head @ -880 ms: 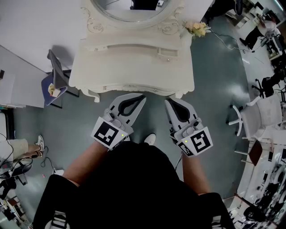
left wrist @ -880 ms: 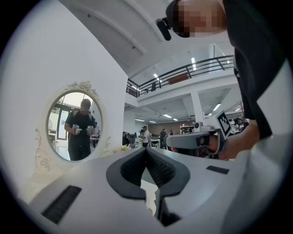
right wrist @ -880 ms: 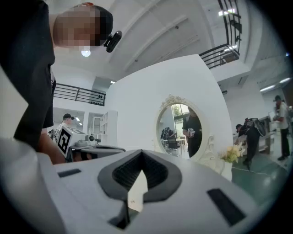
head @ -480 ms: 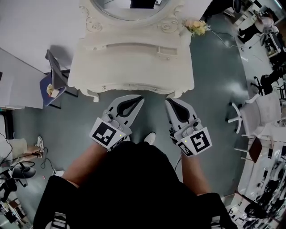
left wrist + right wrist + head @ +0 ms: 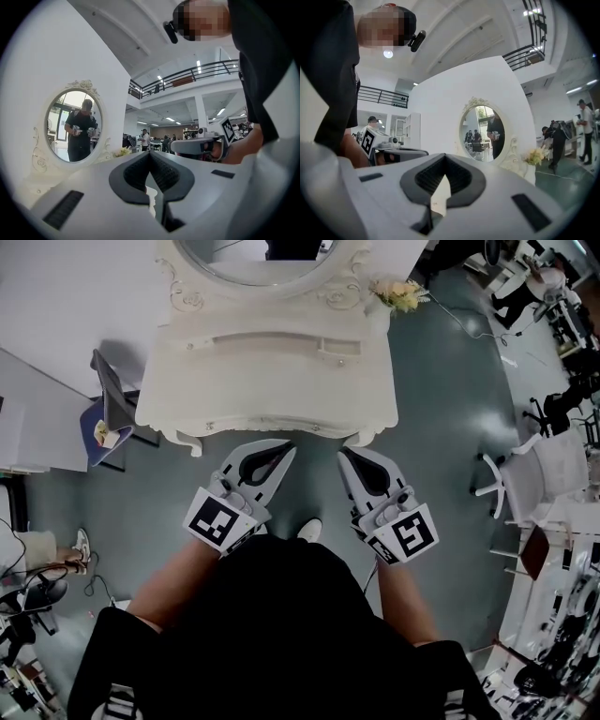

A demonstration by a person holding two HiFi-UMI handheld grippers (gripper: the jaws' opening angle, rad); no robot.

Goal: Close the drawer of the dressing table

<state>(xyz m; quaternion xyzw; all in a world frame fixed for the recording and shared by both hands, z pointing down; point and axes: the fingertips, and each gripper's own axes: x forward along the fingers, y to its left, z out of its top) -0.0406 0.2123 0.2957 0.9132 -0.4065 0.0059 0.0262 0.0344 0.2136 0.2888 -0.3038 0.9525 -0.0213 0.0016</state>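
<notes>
Blue seat (image 5: 106, 424): left of frame, on the floor just beside the dressing table's left end.
Left gripper (image 5: 284, 450): centre-left in head view, held in the person's left hand. Fingers clenched tip to tip, nothing between them.
Dressing table (image 5: 267, 381): upper centre, white. Bare surface, with an oval mirror (image 5: 262, 261) at the top edge of the frame.
Drawer (image 5: 267, 422): front band with small knobs along the table's lower edge in head view. It sits just above both sets of fingertips in the frame, and a narrow strip of floor shows between them. Can't tell whether it stands out or is flush.
Right gripper (image 5: 345, 456): centre-right, beside the left one and apart from it. Fingers clenched and empty, tips aimed toward the drawer's right part.
Flowers (image 5: 401, 294): upper right of centre, at the table's right back corner.
White chair (image 5: 534, 479): right edge, well apart from the table.
</notes>
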